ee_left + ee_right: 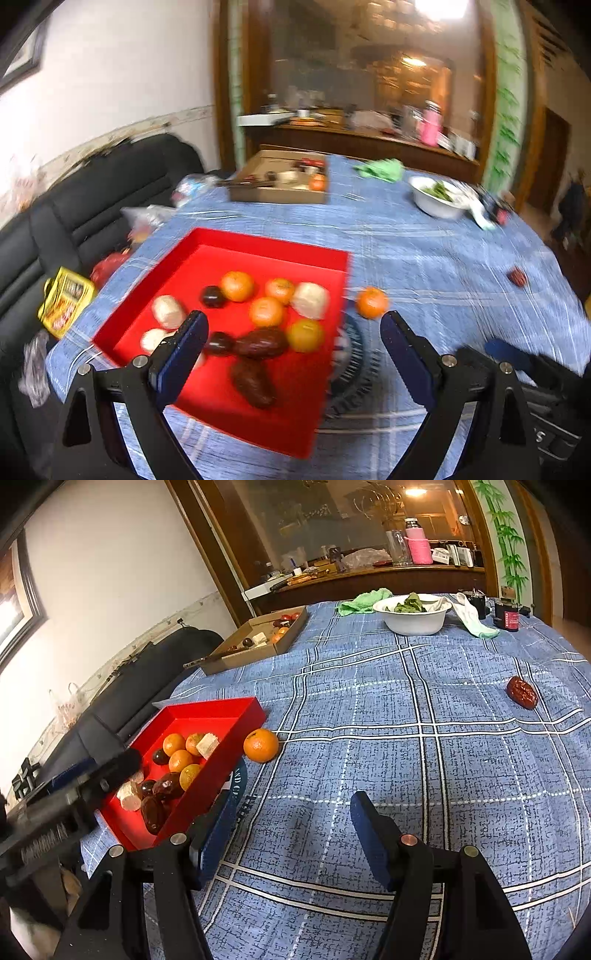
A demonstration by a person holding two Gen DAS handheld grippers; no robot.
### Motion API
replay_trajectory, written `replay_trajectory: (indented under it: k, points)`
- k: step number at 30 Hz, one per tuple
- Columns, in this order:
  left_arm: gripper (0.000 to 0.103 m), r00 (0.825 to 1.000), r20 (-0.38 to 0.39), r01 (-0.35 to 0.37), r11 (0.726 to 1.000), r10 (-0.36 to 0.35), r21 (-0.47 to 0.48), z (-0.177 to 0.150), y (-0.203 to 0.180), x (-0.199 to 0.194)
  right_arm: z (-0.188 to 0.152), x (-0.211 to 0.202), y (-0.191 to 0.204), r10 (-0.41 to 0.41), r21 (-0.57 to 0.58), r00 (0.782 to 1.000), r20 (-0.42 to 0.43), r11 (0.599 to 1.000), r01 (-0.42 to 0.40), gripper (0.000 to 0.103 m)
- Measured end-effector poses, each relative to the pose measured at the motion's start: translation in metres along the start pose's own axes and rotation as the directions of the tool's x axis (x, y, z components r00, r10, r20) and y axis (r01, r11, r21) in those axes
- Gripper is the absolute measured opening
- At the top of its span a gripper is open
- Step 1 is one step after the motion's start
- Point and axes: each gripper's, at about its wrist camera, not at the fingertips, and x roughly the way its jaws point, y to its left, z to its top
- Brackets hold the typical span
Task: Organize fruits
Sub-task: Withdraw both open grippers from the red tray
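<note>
My left gripper [294, 326] gapes wide and empty above the red tray [258, 243] of fruit. My right gripper [291, 808] is half open, jaws widening, nothing between them; a loose orange [260, 744] lies ahead, touching the tray's edge.

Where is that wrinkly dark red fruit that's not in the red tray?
The date lies alone on the blue cloth, far right in the right wrist view, well away from the red tray and the loose orange beside it.
</note>
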Motion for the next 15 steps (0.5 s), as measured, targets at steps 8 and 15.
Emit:
replay_trajectory:
  k: [8, 15]
  points:
    - [0.094, 0.998, -0.028, -0.058, 0.98, 0.053, -0.188, 0.001, 0.07, 0.016, 0.01, 0.025, 0.003, 0.015, -0.011, 0.996, -0.092, 1.0, -0.016, 0.069]
    - [0.094, 1.0, -0.025, -0.007, 0.984, 0.003, -0.178, -0.004, 0.072, 0.022, 0.039, 0.066, 0.023, -0.032, -0.115, 0.991, -0.132, 0.993, 0.017, 0.069]
